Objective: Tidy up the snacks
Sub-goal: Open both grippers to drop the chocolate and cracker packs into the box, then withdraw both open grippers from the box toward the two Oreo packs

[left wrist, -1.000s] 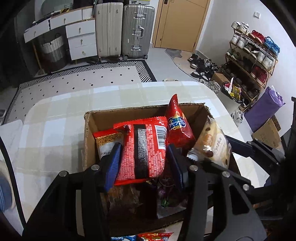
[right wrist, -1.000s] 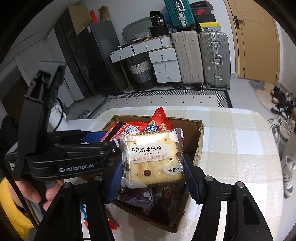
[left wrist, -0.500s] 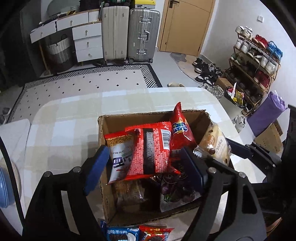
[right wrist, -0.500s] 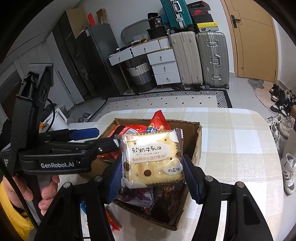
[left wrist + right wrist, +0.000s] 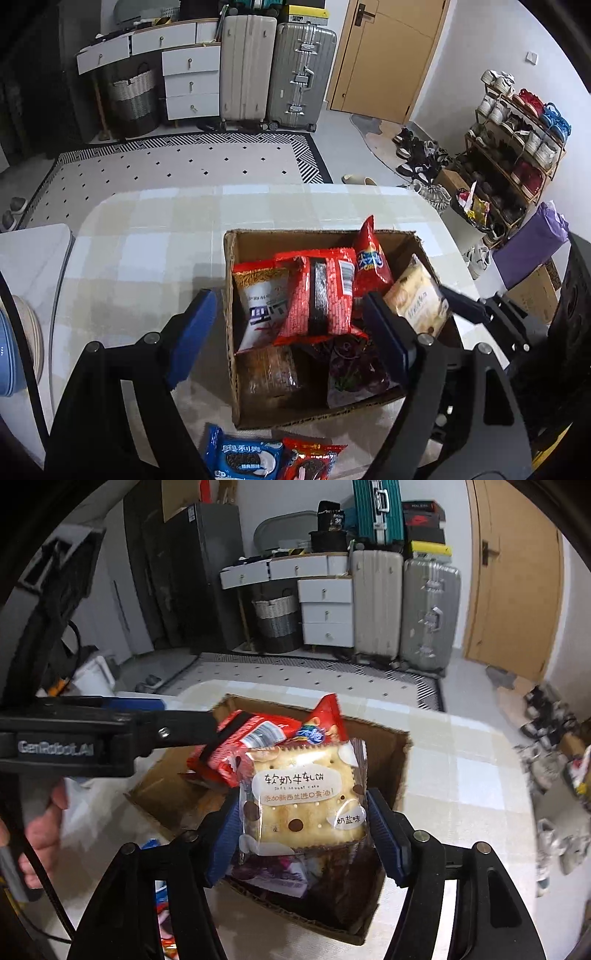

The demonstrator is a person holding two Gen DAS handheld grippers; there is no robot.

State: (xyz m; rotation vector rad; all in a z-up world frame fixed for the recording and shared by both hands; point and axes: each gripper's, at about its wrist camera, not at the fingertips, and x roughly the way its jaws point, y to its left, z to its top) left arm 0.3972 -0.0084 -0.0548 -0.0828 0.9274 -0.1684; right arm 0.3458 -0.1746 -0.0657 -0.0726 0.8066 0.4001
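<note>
Checked tabletop [image 5: 155, 236] with snack box [image 5: 258, 240], left fingers [image 5: 192, 325] wide, right fingers [image 5: 384, 830] opening around biscuit pack [image 5: 306, 797]

Two suitcases [image 5: 277, 70] upright beside white drawers [image 5: 190, 83]; woven basket [image 5: 135, 98]; shoe rack [image 5: 517, 147], contents blurred.

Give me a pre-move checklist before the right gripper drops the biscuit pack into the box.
1. Biscuit pack sits between the right gripper fingers, jaws opening: ok.
2. Pack is above the cardboard box: ok.
3. Left gripper is open and empty: ok.
4. Left gripper clear of the drop spot: cannot tell.
5. Room in the box beside the red noodle pack: cannot tell.
6. Cookie packs still on the table: not ok.
</note>
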